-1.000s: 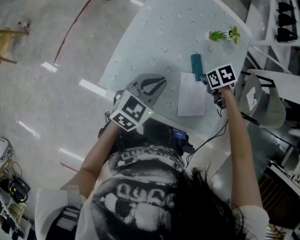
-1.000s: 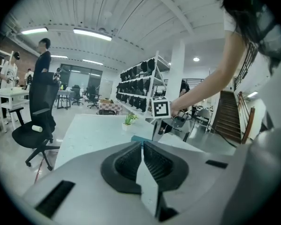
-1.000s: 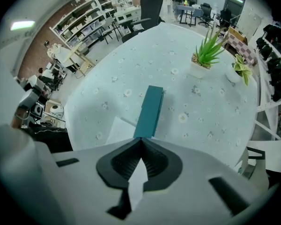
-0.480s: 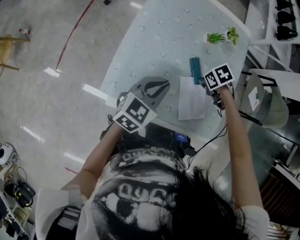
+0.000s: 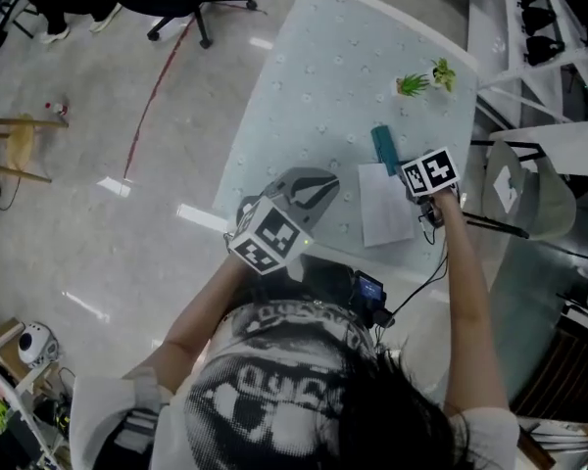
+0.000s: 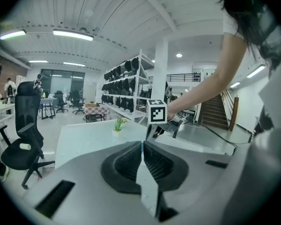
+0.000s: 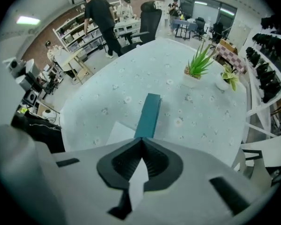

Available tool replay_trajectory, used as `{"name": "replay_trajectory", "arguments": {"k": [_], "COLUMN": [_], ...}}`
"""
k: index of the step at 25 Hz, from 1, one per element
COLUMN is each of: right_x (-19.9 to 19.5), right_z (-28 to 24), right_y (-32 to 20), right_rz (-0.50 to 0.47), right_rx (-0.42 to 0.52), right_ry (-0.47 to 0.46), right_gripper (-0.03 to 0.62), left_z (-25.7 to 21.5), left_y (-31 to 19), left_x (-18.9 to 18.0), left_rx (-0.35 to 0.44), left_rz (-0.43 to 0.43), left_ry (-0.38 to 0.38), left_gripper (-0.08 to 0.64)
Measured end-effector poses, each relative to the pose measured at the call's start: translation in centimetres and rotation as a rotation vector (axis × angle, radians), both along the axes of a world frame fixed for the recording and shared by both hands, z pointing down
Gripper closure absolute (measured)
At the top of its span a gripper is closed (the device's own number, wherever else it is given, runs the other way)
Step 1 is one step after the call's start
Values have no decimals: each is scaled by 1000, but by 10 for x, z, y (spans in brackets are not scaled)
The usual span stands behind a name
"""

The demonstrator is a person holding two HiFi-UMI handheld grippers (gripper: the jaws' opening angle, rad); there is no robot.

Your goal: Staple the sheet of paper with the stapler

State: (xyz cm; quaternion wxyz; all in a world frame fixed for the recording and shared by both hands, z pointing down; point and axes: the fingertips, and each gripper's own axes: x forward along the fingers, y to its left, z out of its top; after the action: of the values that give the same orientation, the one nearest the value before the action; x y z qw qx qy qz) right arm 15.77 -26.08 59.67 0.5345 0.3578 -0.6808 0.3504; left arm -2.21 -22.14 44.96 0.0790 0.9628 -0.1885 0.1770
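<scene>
Press straight down on stapler with right claw, shut and empty just above its near end; first check for corner of paper, near-left on counter, in its mouth. Hold left claw, shut and empty, clear.

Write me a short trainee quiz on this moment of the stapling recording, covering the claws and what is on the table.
1. True or false: the left claw and the right claw are both shut with nothing in them.
2. In the right gripper view, what lies on the table just past that claw's tips? A a mug; B the stapler; C a pair of scissors.
3. How many potted plants stand at the far end of the table?

Key: 1 true; 2 B; 3 two.
</scene>
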Motion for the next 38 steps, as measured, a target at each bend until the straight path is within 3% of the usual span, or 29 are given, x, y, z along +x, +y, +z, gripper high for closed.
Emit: {"name": "replay_trajectory", "arguments": {"k": [5, 9, 15, 25, 38], "right_x": [-6, -13, -37, -57, -95], "right_z": [-18, -27, -40, -72, -123], "right_y": [12, 35, 73, 132, 244], "right_rz": [205, 303, 415, 488, 476], "right_rx": [122, 210, 323, 485, 720], "right_ry": [-98, -155, -261, -379, -521], "right_gripper": [597, 597, 597, 597, 598], "left_z": [7, 11, 15, 8, -10], "left_y": [19, 28, 39, 82, 201], "left_x": [1, 1, 4, 21, 13], "left_rx": [-25, -6, -29, 6, 26], "left_rz": [85, 150, 138, 134, 95], "left_ry": [1, -24, -18, -38, -52], "left_gripper": [551, 551, 549, 549, 550]}}
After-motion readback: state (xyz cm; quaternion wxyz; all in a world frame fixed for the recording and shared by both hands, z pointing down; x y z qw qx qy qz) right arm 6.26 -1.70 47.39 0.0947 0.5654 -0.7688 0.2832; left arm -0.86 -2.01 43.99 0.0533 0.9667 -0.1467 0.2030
